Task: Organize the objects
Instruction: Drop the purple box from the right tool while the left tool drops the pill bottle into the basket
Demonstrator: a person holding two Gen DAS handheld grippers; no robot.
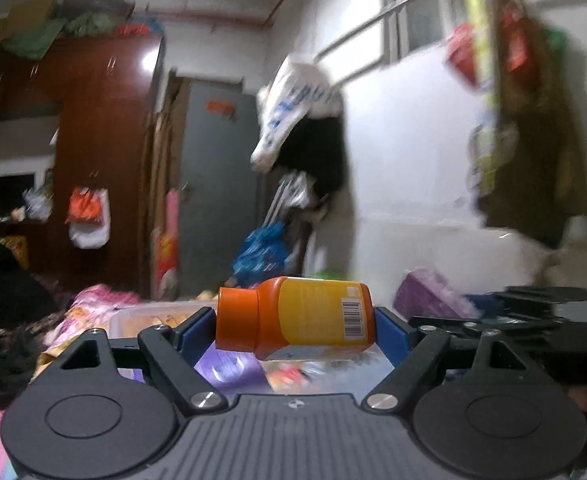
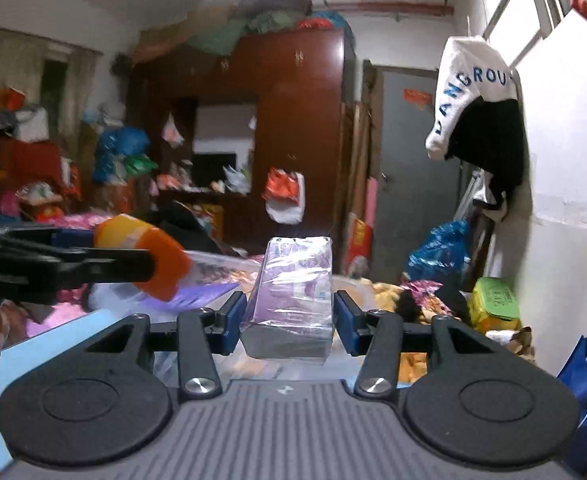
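Room: brown wardrobe is standing far behind everything.
Left gripper: is pinching orange bottle sideways.
Right gripper: is squeezing purple pack.

Both wrist cameras look level along their fingers, sharing the door (grey).

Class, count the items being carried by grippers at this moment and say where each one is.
2. An orange bottle lies sideways in the left gripper; a purple wrapped box sits in the right gripper. Clutter behind may hide more.
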